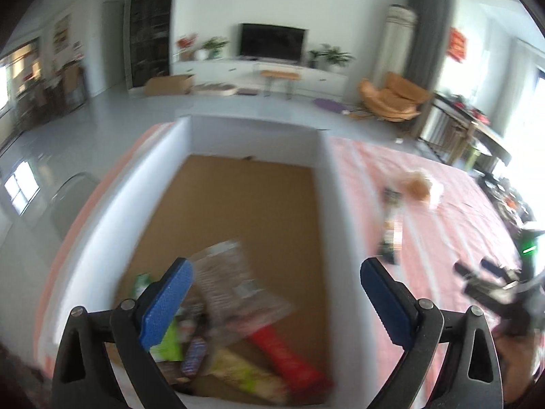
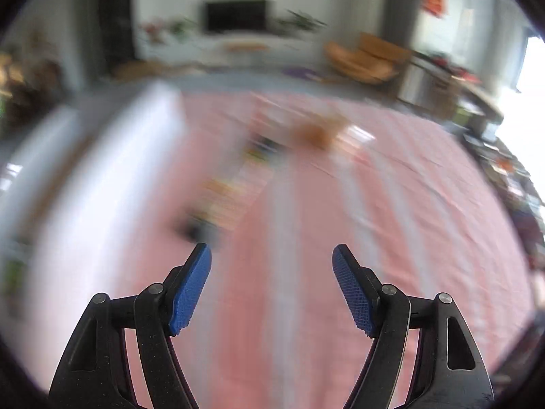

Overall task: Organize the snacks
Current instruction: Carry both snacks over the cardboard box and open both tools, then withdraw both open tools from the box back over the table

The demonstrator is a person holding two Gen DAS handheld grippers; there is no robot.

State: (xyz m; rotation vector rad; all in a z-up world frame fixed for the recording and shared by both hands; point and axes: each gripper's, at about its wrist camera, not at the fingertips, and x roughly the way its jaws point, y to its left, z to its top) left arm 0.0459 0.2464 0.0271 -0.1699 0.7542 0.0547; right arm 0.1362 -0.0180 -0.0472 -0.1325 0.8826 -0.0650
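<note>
My left gripper (image 1: 276, 267) is open above a white box (image 1: 163, 156) with a brown cardboard floor. Several snack packs lie in the box's near end: a clear bag (image 1: 235, 286), a red pack (image 1: 289, 358), green packs (image 1: 170, 341). The clear bag looks blurred just below the jaws, touching neither. My right gripper (image 2: 271, 250) is open and empty over the pink striped tablecloth (image 2: 374, 221). Blurred snack packs (image 2: 224, 201) lie ahead of it, with a bag holding something orange-brown (image 2: 313, 134) farther off. The box wall (image 2: 112, 177) is at its left.
In the left wrist view a row of small dark packs (image 1: 390, 225) and the orange-brown bag (image 1: 417, 185) lie on the cloth right of the box. The other gripper (image 1: 490, 283) shows at the right edge. Living room furniture stands beyond the table.
</note>
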